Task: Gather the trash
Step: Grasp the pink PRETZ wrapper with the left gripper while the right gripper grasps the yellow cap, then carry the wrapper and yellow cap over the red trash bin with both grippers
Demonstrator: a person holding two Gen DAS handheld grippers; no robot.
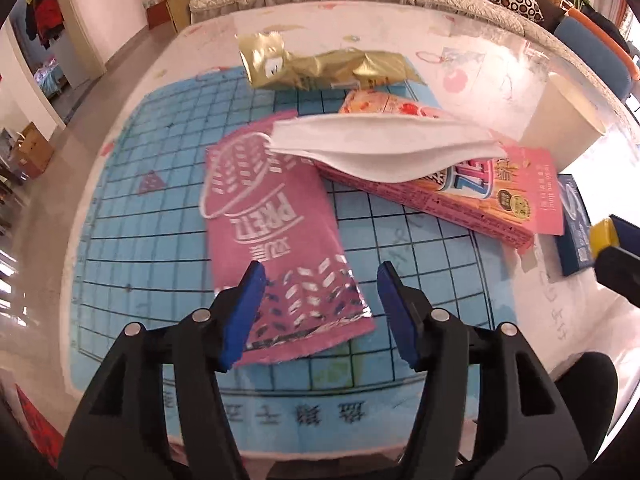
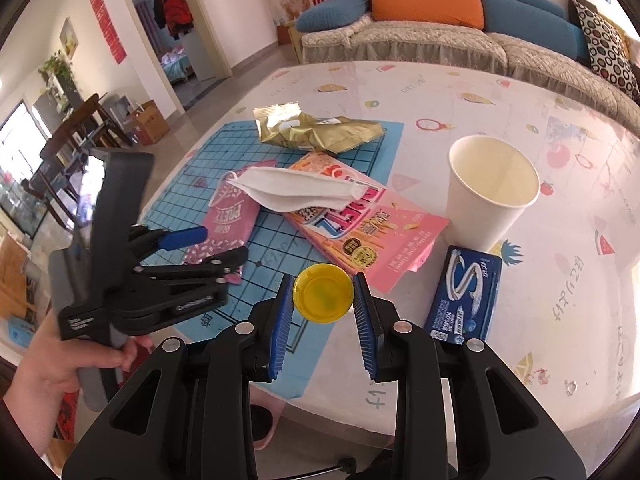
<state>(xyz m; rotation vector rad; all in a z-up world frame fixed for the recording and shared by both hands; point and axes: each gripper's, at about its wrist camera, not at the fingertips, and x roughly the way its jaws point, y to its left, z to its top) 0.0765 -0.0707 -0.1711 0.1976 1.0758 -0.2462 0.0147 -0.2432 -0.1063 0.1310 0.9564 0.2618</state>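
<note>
While a yellow cap [image 2: 323, 293] is gripped by the right gripper [image 2: 323, 300], trash is gathered.
Left gripper [image 1: 320, 312] is held open; a pink wrapper [image 1: 276, 240] lies between its jaws, presumably for pickup.

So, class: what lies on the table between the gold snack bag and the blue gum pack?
In the right wrist view, the pink Pretz box with a white tissue draped on it lies between the gold snack bag and the blue gum pack.

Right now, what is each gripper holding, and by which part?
The right gripper pinches the yellow cap by its opposite rim edges. The left gripper is open above the pink wrapper, holding nothing.
</note>
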